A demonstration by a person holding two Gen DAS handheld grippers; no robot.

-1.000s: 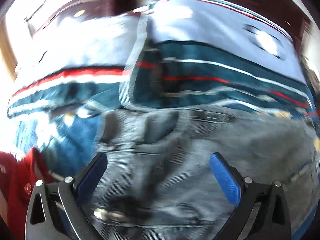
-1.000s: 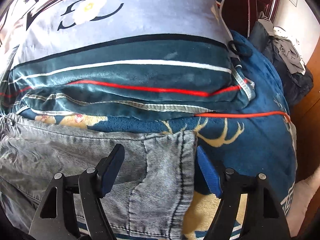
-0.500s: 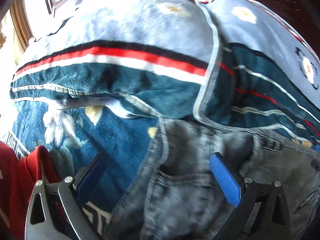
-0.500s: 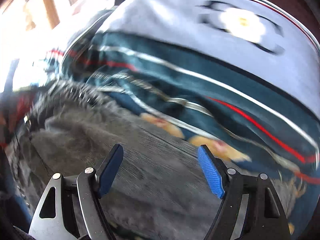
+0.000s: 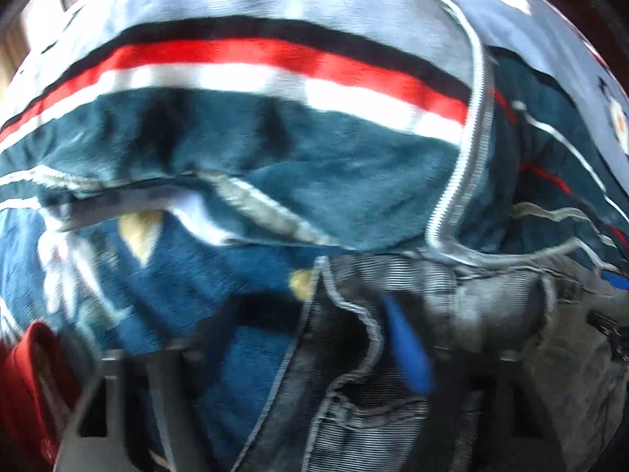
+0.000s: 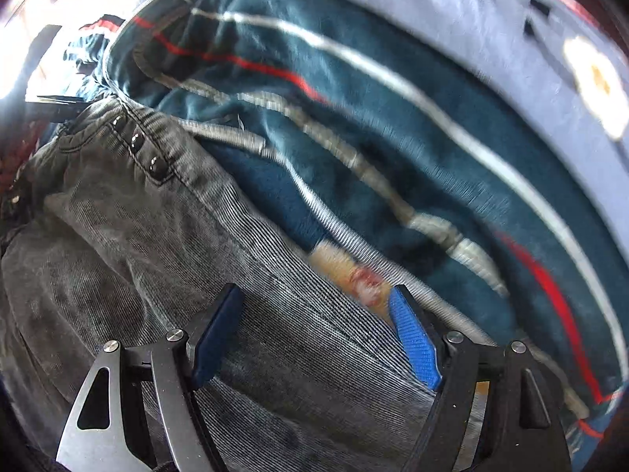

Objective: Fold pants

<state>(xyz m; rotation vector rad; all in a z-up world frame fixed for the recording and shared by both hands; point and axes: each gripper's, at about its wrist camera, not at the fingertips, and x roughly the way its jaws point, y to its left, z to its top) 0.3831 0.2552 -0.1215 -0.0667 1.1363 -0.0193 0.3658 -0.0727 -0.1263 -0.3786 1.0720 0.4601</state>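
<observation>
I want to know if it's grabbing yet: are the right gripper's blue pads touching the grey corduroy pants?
Cannot tell. In the right wrist view the right gripper stands open over the grey corduroy pants, but contact isn't plainly shown.

A folded plush blanket (image 5: 275,149) fills the space ahead of the jaws in both views. Its top is pale blue-grey, printed with white flowers (image 6: 595,86); below that run black, red and white stripes (image 5: 236,63), then a deep teal band. A ribbed grey binding (image 5: 468,149) edges its fold, up and to the right of the jaws in the left wrist view. Beneath it lies a blue fleece bedspread (image 5: 188,275) with cream and white motifs, just ahead of the jaws and to their left. Red cloth (image 5: 27,373) shows at the far left, beside the jaws.
</observation>
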